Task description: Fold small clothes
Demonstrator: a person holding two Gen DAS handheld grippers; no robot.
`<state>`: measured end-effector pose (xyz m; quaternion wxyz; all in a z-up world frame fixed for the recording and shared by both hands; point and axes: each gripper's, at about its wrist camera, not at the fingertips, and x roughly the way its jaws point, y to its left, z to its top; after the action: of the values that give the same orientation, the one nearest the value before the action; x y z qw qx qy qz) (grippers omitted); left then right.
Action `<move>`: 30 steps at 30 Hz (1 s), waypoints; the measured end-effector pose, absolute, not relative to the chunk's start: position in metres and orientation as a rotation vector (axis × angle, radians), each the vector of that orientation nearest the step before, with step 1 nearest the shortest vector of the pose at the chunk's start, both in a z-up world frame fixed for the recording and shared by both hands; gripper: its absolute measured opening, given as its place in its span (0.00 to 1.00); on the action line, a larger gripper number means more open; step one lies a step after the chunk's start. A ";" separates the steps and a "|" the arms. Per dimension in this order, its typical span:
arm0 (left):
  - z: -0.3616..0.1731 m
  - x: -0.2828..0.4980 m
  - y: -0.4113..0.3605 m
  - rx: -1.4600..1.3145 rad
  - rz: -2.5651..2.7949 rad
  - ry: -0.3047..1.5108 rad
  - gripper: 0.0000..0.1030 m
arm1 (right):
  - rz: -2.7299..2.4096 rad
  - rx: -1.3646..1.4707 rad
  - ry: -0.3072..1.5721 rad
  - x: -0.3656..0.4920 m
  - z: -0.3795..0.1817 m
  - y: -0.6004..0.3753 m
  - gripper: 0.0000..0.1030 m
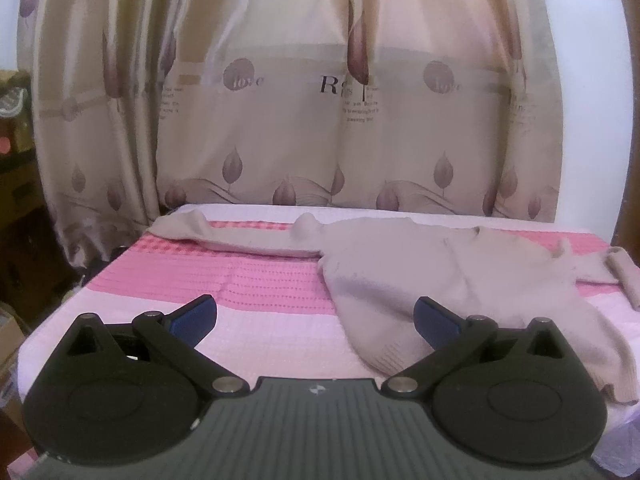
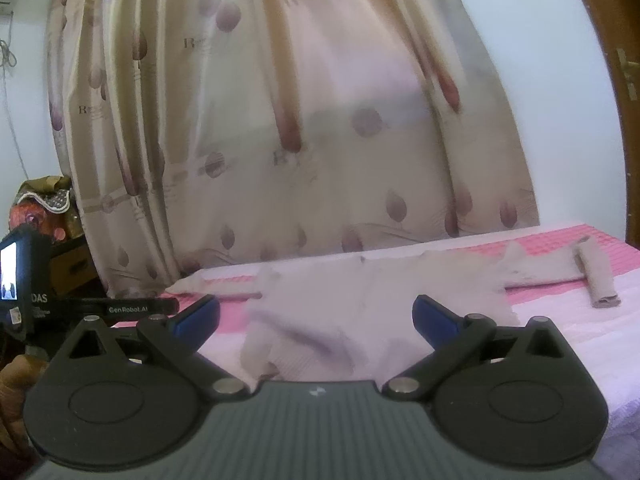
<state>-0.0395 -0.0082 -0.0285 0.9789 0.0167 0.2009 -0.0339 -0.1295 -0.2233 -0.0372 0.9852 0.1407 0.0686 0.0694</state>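
A beige knit sweater (image 1: 420, 276) lies spread on a pink and white cloth-covered table (image 1: 224, 276), one sleeve (image 1: 224, 236) stretched left, the other (image 1: 620, 272) bent at the right edge. My left gripper (image 1: 316, 316) is open and empty, above the near table edge, left of the sweater's hem. In the right wrist view the sweater (image 2: 352, 288) looks blurred, with the bent sleeve (image 2: 596, 276) at right. My right gripper (image 2: 316, 316) is open and empty, just before the sweater's body. The left gripper's body (image 2: 24, 280) shows at that view's left edge.
A beige curtain with leaf prints (image 1: 320, 100) hangs right behind the table. Cardboard boxes and clutter (image 1: 16, 160) stand to the left. A wooden door frame (image 2: 616, 80) is at the far right. The table (image 2: 580, 332) ends close in front of both grippers.
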 end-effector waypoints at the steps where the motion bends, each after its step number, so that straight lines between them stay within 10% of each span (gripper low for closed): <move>1: -0.030 -0.038 -0.005 0.033 -0.074 0.406 1.00 | 0.144 0.279 0.138 -0.127 -0.037 -0.221 1.00; 18: -0.052 0.092 0.109 -0.108 0.130 0.478 1.00 | 0.175 0.225 0.247 -0.066 -0.047 -0.219 1.00; 22: -0.067 0.138 0.153 -0.196 0.156 0.533 0.81 | 0.163 0.226 0.335 -0.048 -0.055 -0.225 1.00; 30: -0.083 0.226 0.253 -0.394 0.249 0.580 0.81 | 0.177 0.241 0.399 -0.015 -0.065 -0.226 1.00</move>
<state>0.2264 0.2529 -0.0825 0.9316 -0.1925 0.2833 0.1218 -0.0149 -0.2264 -0.0651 0.9691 0.1192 0.1975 0.0874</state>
